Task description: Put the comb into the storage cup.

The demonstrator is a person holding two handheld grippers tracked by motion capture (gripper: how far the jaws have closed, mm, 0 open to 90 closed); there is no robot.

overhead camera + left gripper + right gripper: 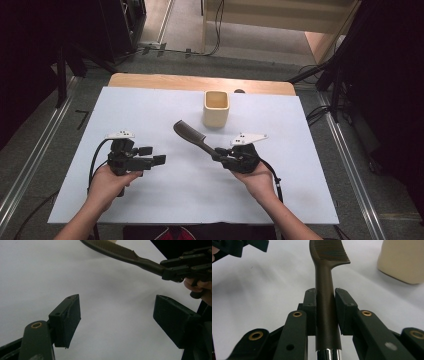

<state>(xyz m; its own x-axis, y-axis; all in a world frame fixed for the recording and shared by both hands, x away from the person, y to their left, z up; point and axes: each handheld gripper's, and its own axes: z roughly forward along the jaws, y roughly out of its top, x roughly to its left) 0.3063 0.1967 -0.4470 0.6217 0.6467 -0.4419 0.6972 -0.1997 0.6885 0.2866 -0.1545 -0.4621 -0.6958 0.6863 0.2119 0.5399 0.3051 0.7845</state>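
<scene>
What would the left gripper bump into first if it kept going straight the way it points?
Probably the comb that the right gripper holds by its handle: it crosses ahead of the left gripper, whose jaws stand open. Depth is unclear, so it might pass underneath.

A: Table [150, 81] is light wood at the far edge, mostly covered by a pale blue-white sheet [165, 200].

B: Floor [35, 145]?

A: Grey, carpet-like. Metal rails [30, 165] run along both sides of the table. Black cables [217, 30] trail across the floor beyond the far edge.

B: Surroundings?

A: Dark curtains [390, 75] left and right. Black stand legs [61, 75] on both sides. Light wooden shelving [280, 15] at the back. Even overhead light, soft shadows.
</scene>
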